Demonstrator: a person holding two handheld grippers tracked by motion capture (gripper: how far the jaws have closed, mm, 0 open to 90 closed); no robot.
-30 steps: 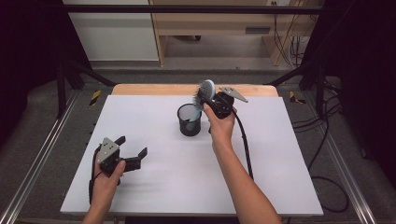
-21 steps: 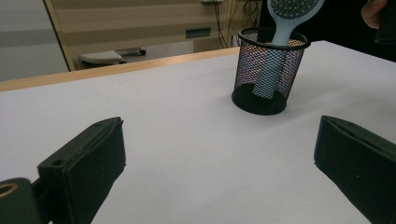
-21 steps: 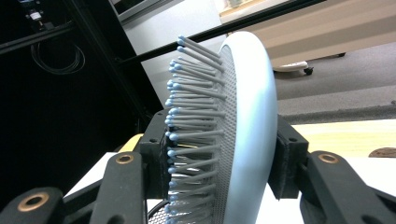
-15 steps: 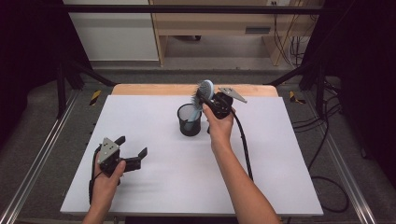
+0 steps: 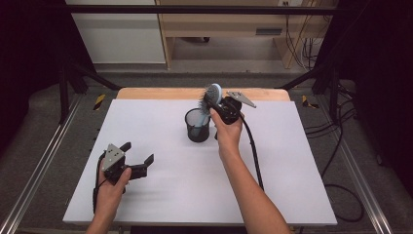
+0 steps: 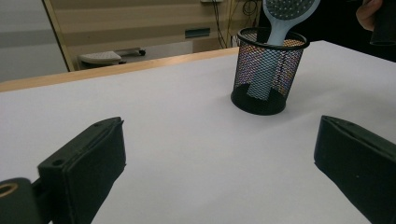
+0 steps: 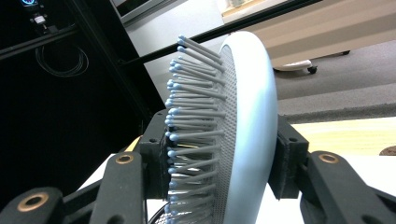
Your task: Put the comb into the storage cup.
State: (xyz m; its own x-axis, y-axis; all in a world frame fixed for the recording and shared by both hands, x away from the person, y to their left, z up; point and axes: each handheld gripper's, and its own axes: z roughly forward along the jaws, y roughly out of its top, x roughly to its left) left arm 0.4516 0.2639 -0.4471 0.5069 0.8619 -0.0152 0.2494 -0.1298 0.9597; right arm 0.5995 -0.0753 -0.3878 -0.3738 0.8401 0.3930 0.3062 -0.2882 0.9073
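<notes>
A white sheet is covering the table [image 5: 292, 185] almost edge to edge, and a strip of bare light wood is showing along its far edge. Standing on the white surface, toward the far side and a little right of the middle, is a black mesh cup [image 5: 197, 126], upright, its round base sitting flat on the sheet. From the left gripper view the cup [image 6: 267, 70] is casting a soft shadow around its foot. The table is standing on grey carpeted floor [image 5: 48, 126], with metal rails running along both sides.
</notes>
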